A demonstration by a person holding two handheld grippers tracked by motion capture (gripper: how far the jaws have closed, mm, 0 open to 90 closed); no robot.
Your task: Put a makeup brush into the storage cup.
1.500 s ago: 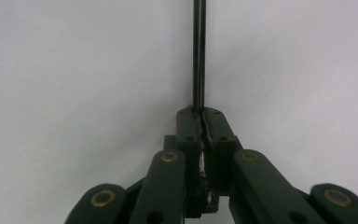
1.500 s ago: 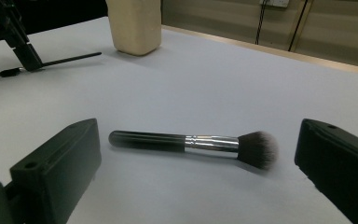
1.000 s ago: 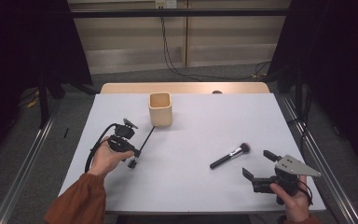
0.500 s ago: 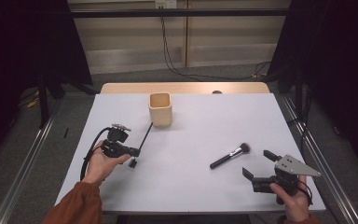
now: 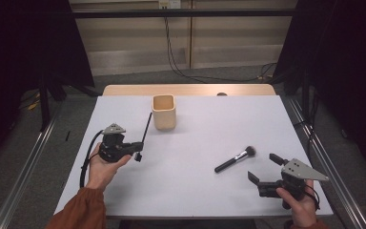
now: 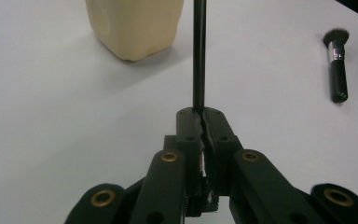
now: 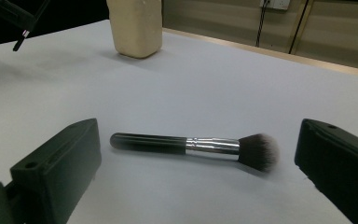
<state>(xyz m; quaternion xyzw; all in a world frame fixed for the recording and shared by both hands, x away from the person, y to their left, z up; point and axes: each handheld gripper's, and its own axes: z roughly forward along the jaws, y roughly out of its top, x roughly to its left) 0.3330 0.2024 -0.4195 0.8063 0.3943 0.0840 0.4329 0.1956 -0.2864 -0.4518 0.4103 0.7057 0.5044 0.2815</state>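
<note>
A thin black stick (image 6: 199, 51), straight, smooth and round in section, is clamped between the fully closed jaws of the left gripper (image 5: 137, 155); in the left gripper view the blocky matt black jaw tips are seen pressed against its near end. In the high view the stick is held clear of the tabletop (image 5: 209, 124) and slants up toward the beige cup (image 5: 164, 111), its far tip ending just beside the cup's left wall. The cup is a squarish container with rounded corners, an open top and a smooth, dull finish; it stands upright on the pale, matt tabletop near the far edge.

The right gripper (image 5: 262, 171) is held at the near right corner with its jaws spread wide and nothing between them. In the right gripper view the two thick black jaws frame a makeup brush (image 7: 196, 145) that lies flat on the tabletop beyond them, apart from both. The brush is made up of a glossy black cylindrical handle, a shiny silver ferrule and a soft, rounded tuft of dark bristles with paler tips.
</note>
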